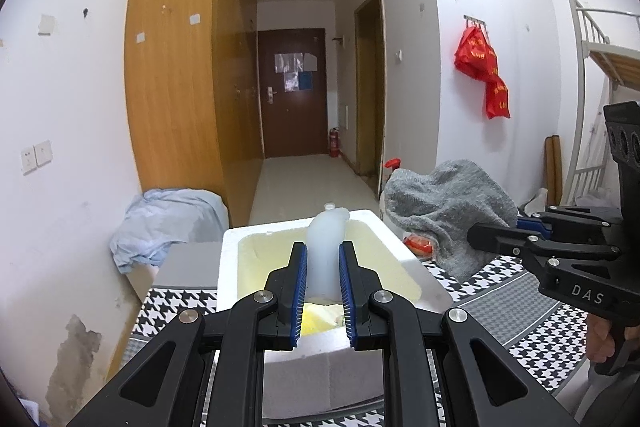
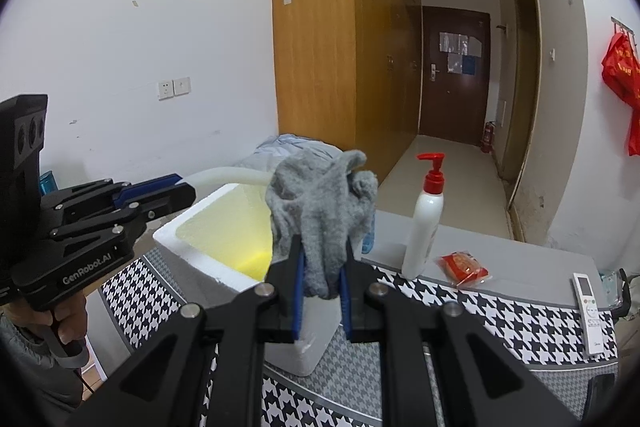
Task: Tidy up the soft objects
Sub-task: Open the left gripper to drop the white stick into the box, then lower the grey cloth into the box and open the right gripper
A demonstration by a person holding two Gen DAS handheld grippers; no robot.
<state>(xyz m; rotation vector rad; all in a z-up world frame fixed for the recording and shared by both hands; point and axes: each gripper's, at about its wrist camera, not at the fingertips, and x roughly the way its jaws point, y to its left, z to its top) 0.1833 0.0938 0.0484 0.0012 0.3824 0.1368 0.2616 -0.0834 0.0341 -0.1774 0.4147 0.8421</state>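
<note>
Where visible, right-view-only pump bottle, remote.

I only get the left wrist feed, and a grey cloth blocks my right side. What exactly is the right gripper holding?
Observer: The right gripper is shut on a grey knitted glove, which is bunched up above the pads.
Operator: What stands behind the glove? I only see a red tip.
Observer: That is a white pump bottle with a red pump, standing upright.
Operator: Anything further right?
Observer: A white remote control lies flat on the houndstooth tablecloth, near its right end.
</note>
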